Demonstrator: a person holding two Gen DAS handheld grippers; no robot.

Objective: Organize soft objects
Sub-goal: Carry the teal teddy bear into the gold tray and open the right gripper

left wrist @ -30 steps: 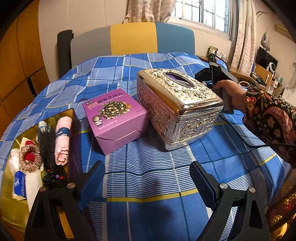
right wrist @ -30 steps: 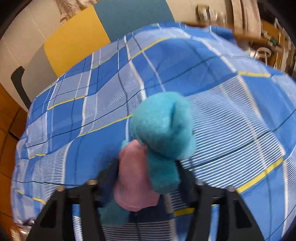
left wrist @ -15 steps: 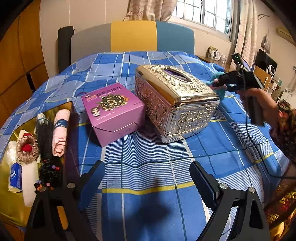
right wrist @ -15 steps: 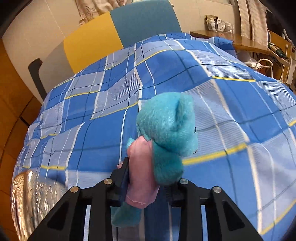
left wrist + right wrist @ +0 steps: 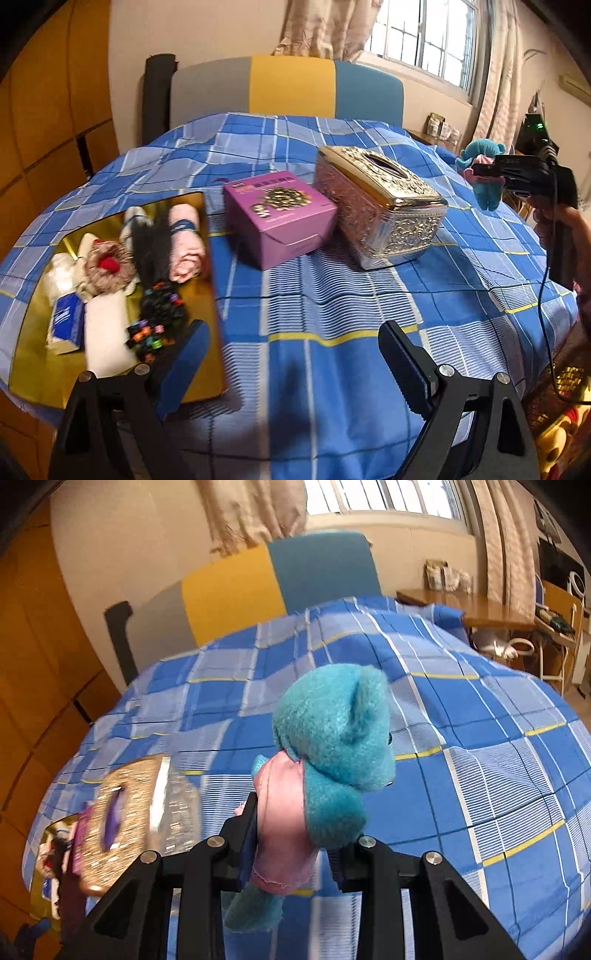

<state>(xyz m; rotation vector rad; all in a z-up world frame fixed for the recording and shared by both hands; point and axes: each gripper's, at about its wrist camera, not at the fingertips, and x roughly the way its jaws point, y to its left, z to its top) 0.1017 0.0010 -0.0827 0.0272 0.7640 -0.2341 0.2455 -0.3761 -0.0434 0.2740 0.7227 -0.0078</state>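
— Lifted off the blue checked bed cover (image 5: 498, 760) since a second ago, the teal plush bear (image 5: 332, 734) now hangs in the air in the right claw (image 5: 295, 834), which has also swung round so that the gold tissue box (image 5: 125, 812) shows at the lower left of its view.

— How is the bear held?

— By the middle: the right claw's jaws are narrow and pinch the pink-dressed torso, head above, legs dangling below. From the left wrist view the bear (image 5: 480, 173) is well beyond the gold tissue box (image 5: 380, 206), clear of the bed.

— Will that hold?

— Probably. It looks light and soft, so the stuffing gives under the pads and nothing should break. The risk is fabric slipping; the torso is the thickest part and the best place to grip, better than an ear or a limb.

— And the other claw?

— The left claw (image 5: 291, 354) is wide and holds nothing, above the bed beside the gold tray (image 5: 199, 384) of soft things, likely the bear's destination.
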